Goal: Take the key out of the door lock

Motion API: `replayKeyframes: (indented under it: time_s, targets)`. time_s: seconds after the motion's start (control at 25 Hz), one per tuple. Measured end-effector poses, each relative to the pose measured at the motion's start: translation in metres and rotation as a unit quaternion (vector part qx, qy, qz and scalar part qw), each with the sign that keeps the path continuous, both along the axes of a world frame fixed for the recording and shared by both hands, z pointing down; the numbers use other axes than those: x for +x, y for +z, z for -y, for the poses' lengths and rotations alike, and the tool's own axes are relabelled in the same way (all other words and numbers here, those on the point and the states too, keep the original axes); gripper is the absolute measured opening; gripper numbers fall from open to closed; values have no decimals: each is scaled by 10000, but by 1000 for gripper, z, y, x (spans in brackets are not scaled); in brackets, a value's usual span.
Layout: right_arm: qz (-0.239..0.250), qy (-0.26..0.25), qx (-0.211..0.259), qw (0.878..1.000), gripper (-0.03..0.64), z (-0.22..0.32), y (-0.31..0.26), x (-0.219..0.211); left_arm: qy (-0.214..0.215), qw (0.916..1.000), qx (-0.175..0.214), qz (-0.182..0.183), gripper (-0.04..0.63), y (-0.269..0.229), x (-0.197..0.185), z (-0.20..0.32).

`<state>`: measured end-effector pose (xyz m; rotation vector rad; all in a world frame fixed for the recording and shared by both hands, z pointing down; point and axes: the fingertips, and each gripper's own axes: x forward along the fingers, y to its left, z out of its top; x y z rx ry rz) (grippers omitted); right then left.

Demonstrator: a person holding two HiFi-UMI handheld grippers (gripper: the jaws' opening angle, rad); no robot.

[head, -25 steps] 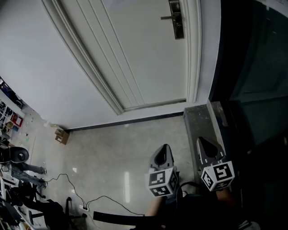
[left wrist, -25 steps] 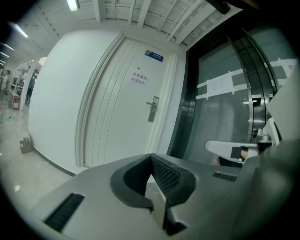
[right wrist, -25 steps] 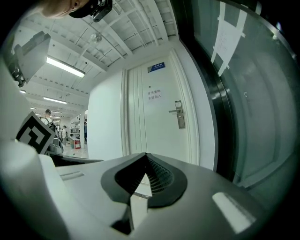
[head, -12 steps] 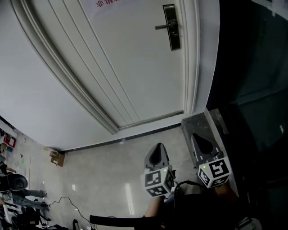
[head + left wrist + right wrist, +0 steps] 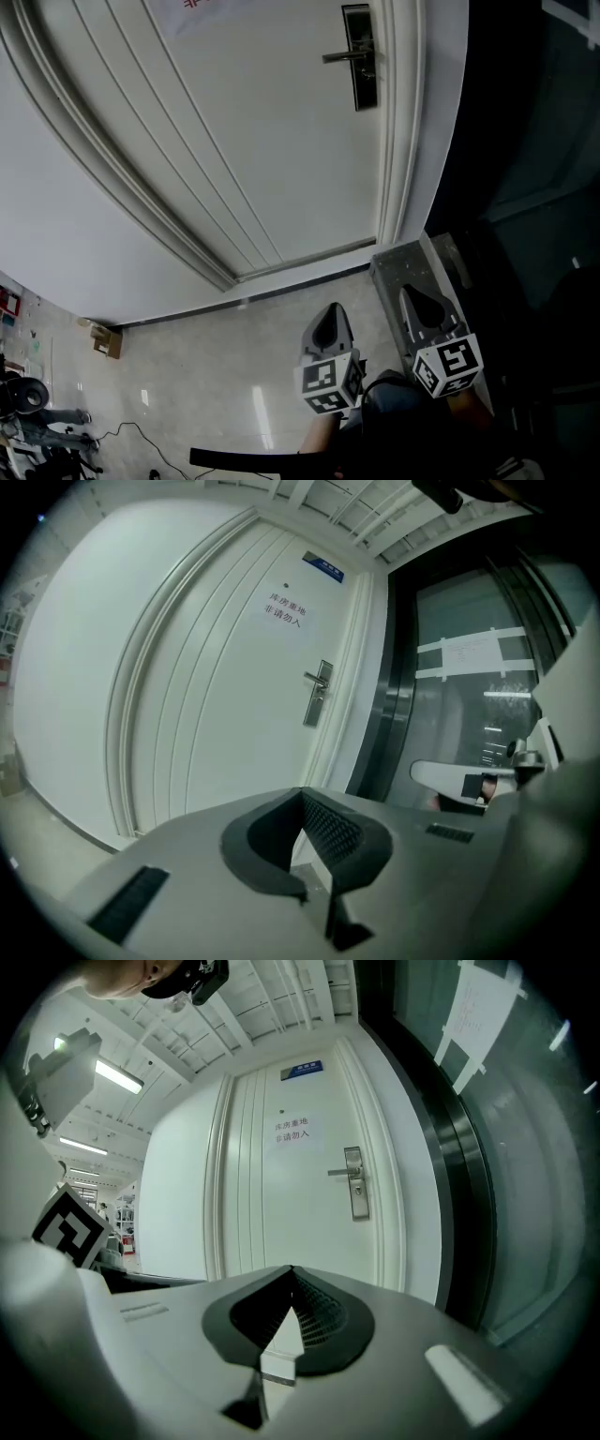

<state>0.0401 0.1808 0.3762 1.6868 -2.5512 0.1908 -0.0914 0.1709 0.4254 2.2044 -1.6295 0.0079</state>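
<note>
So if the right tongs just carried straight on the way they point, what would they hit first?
The right tongs would probably meet the white door first, a little left of the lock plate. Nothing shows in between; depth is hard to judge.

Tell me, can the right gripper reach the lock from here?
Probably not yet. Nothing blocks the way, but the right gripper hangs low, well short of the lock up on the door.
</note>
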Motion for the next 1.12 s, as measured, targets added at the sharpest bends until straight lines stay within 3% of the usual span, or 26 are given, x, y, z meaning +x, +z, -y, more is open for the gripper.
replayKeyframes:
  time_s: [0.2,0.64,1.12]
  targets:
    - [61,-52,-61,9999,2,46,10,9,-171,9997,-152,12,0,14,1,39]
    - [219,-423,125,9988,2,174,-5,24,-408,9990,137,109,0,-13,24,163]
    - [381,-502,109,9980,2,243,8,42,-481,9988,-18,50,0,4,47,229]
